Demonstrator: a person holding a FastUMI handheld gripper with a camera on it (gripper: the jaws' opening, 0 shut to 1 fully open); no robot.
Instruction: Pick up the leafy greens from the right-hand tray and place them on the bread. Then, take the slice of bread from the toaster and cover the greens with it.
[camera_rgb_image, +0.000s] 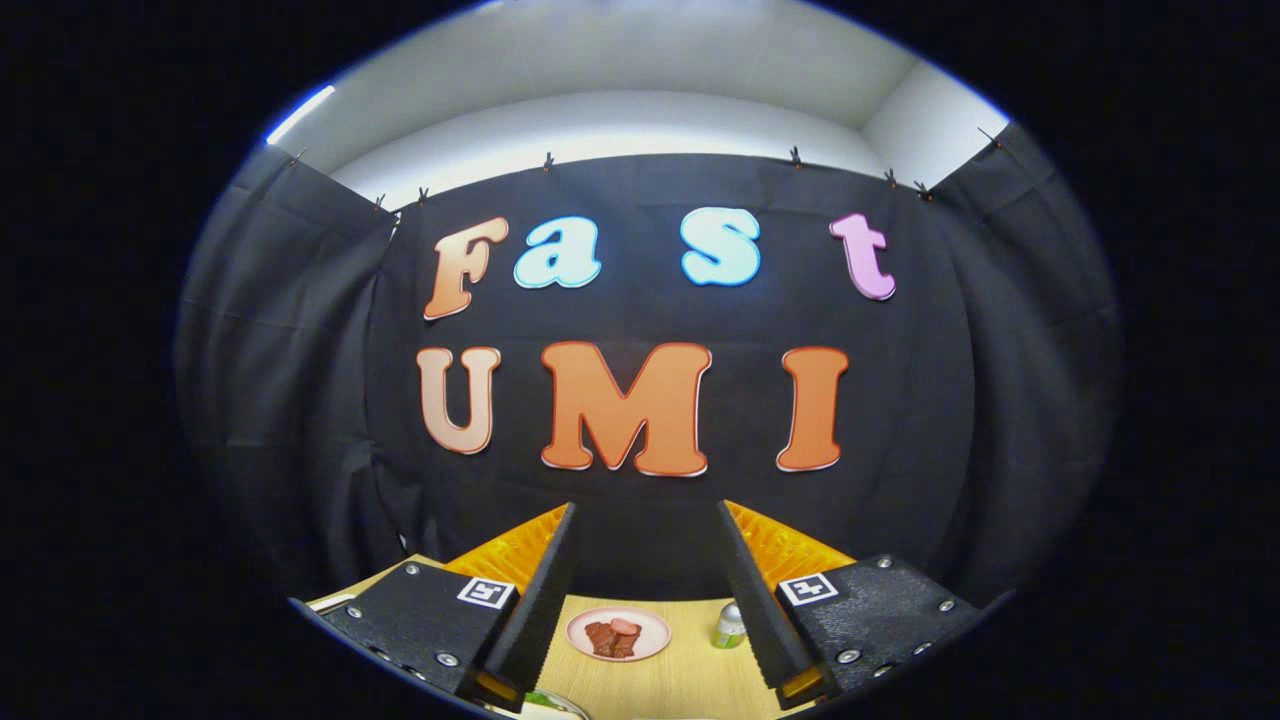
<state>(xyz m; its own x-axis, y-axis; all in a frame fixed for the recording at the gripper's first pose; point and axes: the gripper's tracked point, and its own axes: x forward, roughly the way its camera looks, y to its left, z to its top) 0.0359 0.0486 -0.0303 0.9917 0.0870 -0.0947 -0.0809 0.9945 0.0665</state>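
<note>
My gripper is held high above the wooden table, its fingers spread wide apart with nothing between them. Low down between the fingers, close to the left one, a bit of the leafy greens peeks out on the rim of a pale tray. The toaster and the bread are out of sight.
A pink plate with brown meat pieces and a pink slice lies on the table between the fingers. To its right, near the right finger, stands a small green and white bottle. The black cloth wall rises just behind the table.
</note>
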